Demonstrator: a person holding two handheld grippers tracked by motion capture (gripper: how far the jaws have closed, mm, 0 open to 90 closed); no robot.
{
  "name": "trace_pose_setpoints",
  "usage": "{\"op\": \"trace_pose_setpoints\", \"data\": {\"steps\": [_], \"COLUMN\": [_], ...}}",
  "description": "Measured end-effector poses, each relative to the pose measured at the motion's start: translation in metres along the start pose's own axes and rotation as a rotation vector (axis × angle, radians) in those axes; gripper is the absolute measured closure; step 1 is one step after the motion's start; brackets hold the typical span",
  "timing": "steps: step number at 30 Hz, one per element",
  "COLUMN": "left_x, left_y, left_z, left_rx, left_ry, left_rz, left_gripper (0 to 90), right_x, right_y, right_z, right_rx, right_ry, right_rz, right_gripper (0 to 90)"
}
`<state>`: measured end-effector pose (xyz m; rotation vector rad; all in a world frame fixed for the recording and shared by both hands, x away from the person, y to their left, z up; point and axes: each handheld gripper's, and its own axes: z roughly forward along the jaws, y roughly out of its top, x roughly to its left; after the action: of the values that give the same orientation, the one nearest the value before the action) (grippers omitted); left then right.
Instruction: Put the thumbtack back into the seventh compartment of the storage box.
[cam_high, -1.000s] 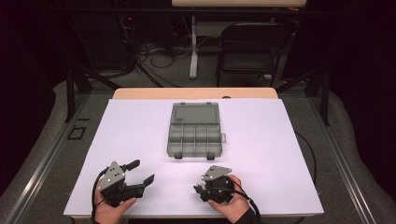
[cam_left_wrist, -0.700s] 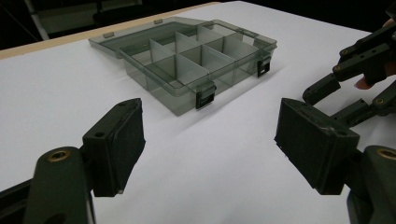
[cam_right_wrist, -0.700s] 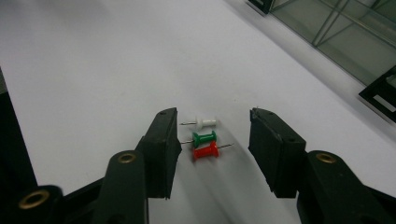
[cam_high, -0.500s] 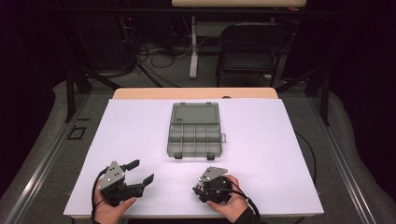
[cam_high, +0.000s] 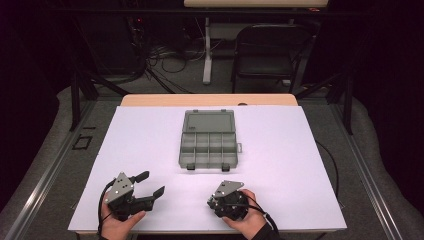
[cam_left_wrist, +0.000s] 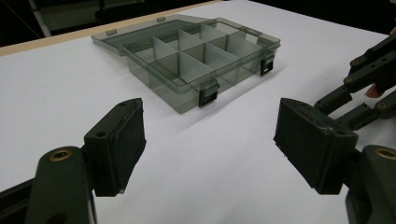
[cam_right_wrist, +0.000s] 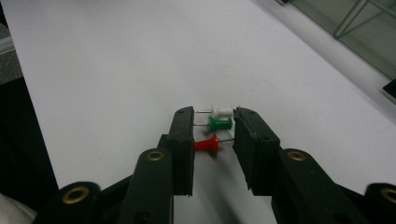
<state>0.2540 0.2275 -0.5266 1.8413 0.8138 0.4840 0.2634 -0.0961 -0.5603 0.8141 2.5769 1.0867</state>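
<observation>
Right tool (cam_right_wrist: 214, 135) is pinching three pushpins end to end between its pads: a white pin (cam_right_wrist: 220, 111) farthest out, a green pin (cam_right_wrist: 219, 123) in the middle, a red pin (cam_right_wrist: 206, 144) nearest the hinge; its jaws have just been closing onto them. In the high view this tool (cam_high: 214, 202) is sitting low near the front edge of the white surface (cam_high: 300, 165), and the open box (cam_high: 207, 145) is lying well apart, toward the middle, lid folded back. Left tool (cam_high: 150, 185) is resting spread with nothing between its pads, pointing at the box (cam_left_wrist: 196, 60). To do this grip well, the person should be holding the squeeze steady, since the pins are bridging the gap lengthwise and any slack could let one tip out or roll. Lifting straight up before carrying looks wise, then travelling level to a compartment, lowering close over it and easing the jaws apart only there, while the left tool is steadying the box if it slides
</observation>
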Motion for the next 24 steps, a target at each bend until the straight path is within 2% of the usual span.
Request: {"op": "trace_pose_setpoints", "data": {"steps": [11,24], "left_x": [0.0002,0.0003], "left_y": [-0.0001,0.0000], "left_z": [0.0002,-0.0002], "left_rx": [0.001,-0.002], "left_ry": [0.001,0.003], "left_rz": [-0.002,-0.003], "left_gripper": [24.4,24.3], "right_x": [0.0004,0.0016], "right_y": [-0.0007,0.0011], "right_z": [-0.0016,-0.0068], "right_rx": [0.010,-0.011], "right_ry": [-0.002,0.005], "right_rz": [0.014,0.030], "right_gripper": [69.1,69.2]}}
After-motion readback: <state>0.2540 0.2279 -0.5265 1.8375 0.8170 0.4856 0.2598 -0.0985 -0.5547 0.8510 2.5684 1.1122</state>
